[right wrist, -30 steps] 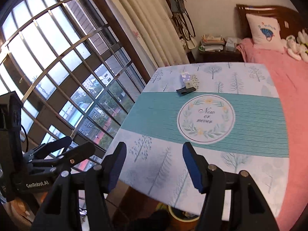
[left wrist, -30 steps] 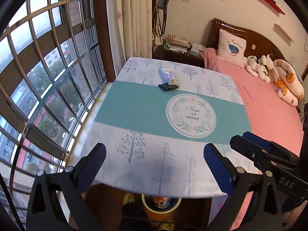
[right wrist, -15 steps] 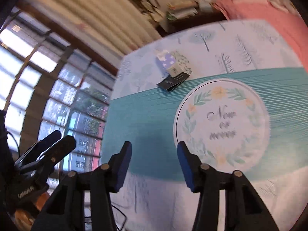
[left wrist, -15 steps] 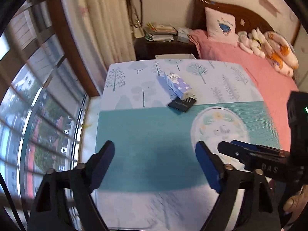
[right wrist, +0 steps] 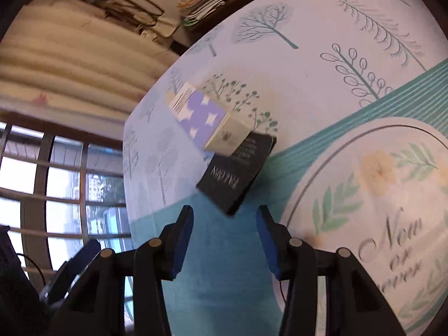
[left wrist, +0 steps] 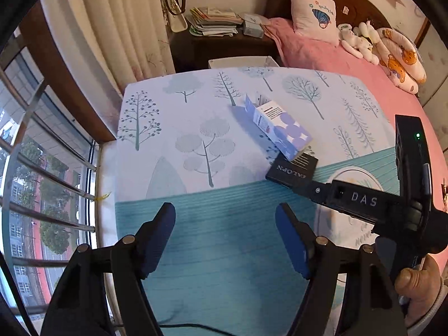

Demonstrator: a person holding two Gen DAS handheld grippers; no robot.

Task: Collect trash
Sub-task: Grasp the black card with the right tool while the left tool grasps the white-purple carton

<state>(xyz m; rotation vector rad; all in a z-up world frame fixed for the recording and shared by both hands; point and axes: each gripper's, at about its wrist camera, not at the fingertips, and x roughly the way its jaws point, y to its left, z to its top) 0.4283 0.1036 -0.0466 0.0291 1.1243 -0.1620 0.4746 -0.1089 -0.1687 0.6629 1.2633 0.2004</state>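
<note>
Both grippers have come down and forward over the counter (left wrist: 156,117) toward the two boxes, their fingers having just narrowed with nothing between them. The left gripper (left wrist: 225,238) stands fairly wide over the teal band. The right gripper (right wrist: 225,240), narrower, hangs just short of the black box (right wrist: 232,179), on which the purple-and-white box (right wrist: 207,120) rests.

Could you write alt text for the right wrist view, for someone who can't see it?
Two blue-padded fingers of the right hand-held gripper stand open just short of a flat black packet on a tree-patterned tablecloth. A white and purple carton lies with one end on the packet. Behind are curtains and a barred window.
</note>
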